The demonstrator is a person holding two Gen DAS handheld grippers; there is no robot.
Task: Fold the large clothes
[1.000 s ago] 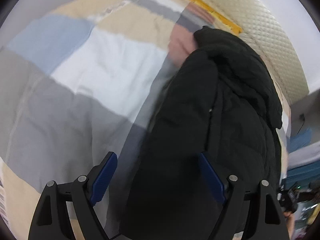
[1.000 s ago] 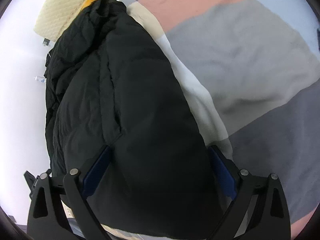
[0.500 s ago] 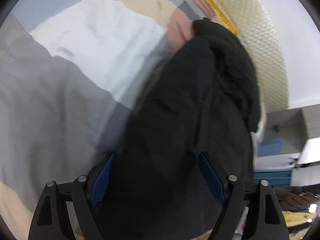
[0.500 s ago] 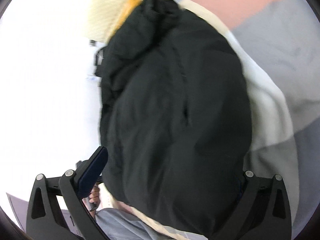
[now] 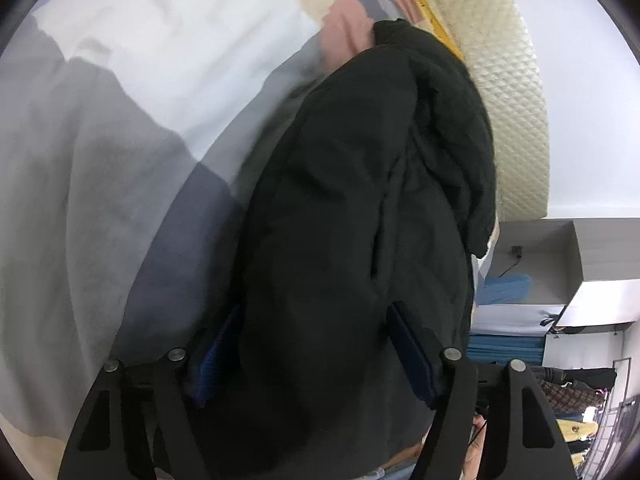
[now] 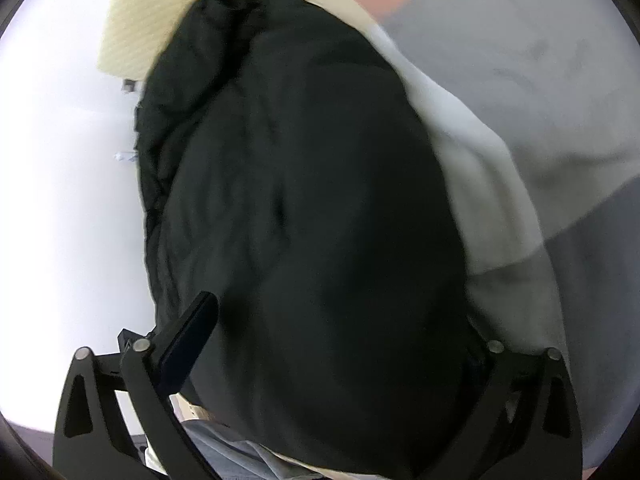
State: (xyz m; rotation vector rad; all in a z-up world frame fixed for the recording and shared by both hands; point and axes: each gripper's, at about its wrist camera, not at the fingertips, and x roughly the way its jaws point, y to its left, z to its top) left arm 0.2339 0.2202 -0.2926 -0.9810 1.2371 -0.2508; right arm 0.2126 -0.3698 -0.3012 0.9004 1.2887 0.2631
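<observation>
Since the earlier frame the left gripper point(image 5: 316, 354) has tilted downward, its jaws closing onto the black coat point(image 5: 360, 208). Right gripper point(image 6: 336, 340) angled down, coat bulk filling its spread jaws; grip cannot be confirmed. Beyond: patchwork bedspread point(image 5: 120, 160), cream quilted headboard point(image 5: 508, 92) upper right.

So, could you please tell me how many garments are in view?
1: a black jacket lying bulked on the patchwork bedspread, filling the middle of both wrist views. Others may be hidden beneath.
</observation>
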